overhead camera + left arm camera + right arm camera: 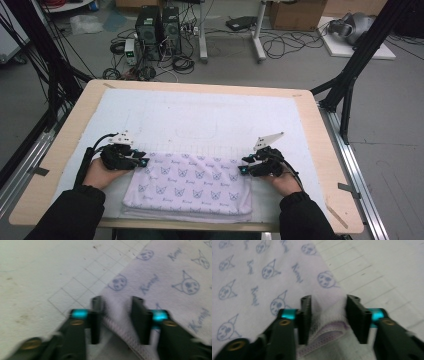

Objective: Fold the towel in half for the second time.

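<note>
While the white mat (210,115) covers most of the table (320,150), the folded patterned towel (192,182) lies on its near edge between my hands. My left gripper (142,161) straddles the towel's far left corner, my right gripper (243,169) its far right; neither is clenched, the hem loose between them.

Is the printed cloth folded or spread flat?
Folded: the pale lilac cat-print cloth shows stacked layers along its near edge, and doubled hemmed edges show in both gripper views.
</note>
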Motion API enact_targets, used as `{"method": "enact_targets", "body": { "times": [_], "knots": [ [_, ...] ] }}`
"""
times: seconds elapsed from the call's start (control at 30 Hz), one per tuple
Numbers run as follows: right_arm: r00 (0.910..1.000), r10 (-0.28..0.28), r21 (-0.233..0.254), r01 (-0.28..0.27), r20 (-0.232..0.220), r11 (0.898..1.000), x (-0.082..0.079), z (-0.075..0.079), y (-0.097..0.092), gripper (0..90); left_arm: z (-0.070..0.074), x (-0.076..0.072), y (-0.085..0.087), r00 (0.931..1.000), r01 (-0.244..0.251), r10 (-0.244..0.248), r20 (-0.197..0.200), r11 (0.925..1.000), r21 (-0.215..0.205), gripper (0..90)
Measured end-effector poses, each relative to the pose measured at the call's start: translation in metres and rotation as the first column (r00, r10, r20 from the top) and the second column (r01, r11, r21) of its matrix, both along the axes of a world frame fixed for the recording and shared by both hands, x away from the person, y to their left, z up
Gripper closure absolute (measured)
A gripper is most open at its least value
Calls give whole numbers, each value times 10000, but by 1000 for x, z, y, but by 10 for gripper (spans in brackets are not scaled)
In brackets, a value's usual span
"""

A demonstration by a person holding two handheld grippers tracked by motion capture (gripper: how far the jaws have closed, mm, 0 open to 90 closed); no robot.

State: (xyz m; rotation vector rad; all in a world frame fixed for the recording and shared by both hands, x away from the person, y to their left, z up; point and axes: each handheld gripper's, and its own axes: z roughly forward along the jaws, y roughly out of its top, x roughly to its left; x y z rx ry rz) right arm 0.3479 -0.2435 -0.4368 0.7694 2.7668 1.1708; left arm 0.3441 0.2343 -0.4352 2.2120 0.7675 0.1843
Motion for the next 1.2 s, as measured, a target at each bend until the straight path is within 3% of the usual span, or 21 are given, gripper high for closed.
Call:
{"method": "enact_targets", "body": {
  "times": [0.03, 0.07, 0.17, 0.3, 0.4, 0.57, 0.67, 0.7, 0.73, 0.8, 0.9, 1.03, 1.2],
  "knots": [
    [9997, 225, 26, -225, -31, 9997, 0, 0, 2, 774, 1, -1, 0, 10000, 32, -32, 70, 10000, 61, 778],
    [9994, 332, 17, -332, 59, 9994, 0, 1, 2, 808, 1, -1, 0, 9999, 37, -38, 138, 10000, 67, 796],
    [9992, 309, -84, -308, 235, 9995, 2, 4, 3, 829, 4, -1, 1, 9984, -202, 204, 521, 9998, -42, 824],
    [9972, -116, -122, 125, 734, 9998, 13, 17, 2, 831, 15, 9, 3, 9917, -703, 744, 1045, 9966, -428, 829],
    [9919, -429, -7, 433, 1192, 9991, 34, 35, 4, 832, 31, 29, 5, 9789, -1265, 1358, 1528, 9895, -693, 831],
    [9834, -872, 103, 866, 1591, 9962, 73, 62, 6, 832, 58, 64, 10, 9605, -1834, 1992, 1944, 9783, -963, 832],
    [9727, -1355, 216, 1338, 1887, 9908, 98, 77, 7, 790, 68, 86, 10, 9413, -2387, 2667, 2070, 9594, -1503, 805],
    [9645, -1744, 182, 1742, 1984, 9845, 106, 80, 7, 666, 66, 93, 7, 9288, -2846, 3063, 2084, 9500, -1283, 737],
    [9523, -2312, 400, 2278, 1992, 9729, 114, 81, 6, 633, 64, 96, 8, 9246, -3030, 3209, 2051, 9461, -1143, 649],
    [9537, -2469, 759, 2371, 1718, 9685, 118, 78, 3, 613, 56, 100, 12, 9314, -3105, 3254, 1633, 9441, -1108, 618],
    [9636, -2108, 591, 2037, 1644, 9772, 112, 70, 5, 606, 47, 91, 18, 9419, -2796, 2964, 1582, 9526, -1200, 613],
    [9747, -1679, 596, 1606, 1477, 9852, 92, 62, 4, 613, 39, 70, 21, 9578, -2250, 2428, 1540, 9664, -1246, 621],
    [9845, -1142, 596, 1071, 1333, 9925, 64, 49, 6, 650, 29, 40, 23, 9688, -1593, 1826, 1674, 9768, -1434, 623]
  ]
}}
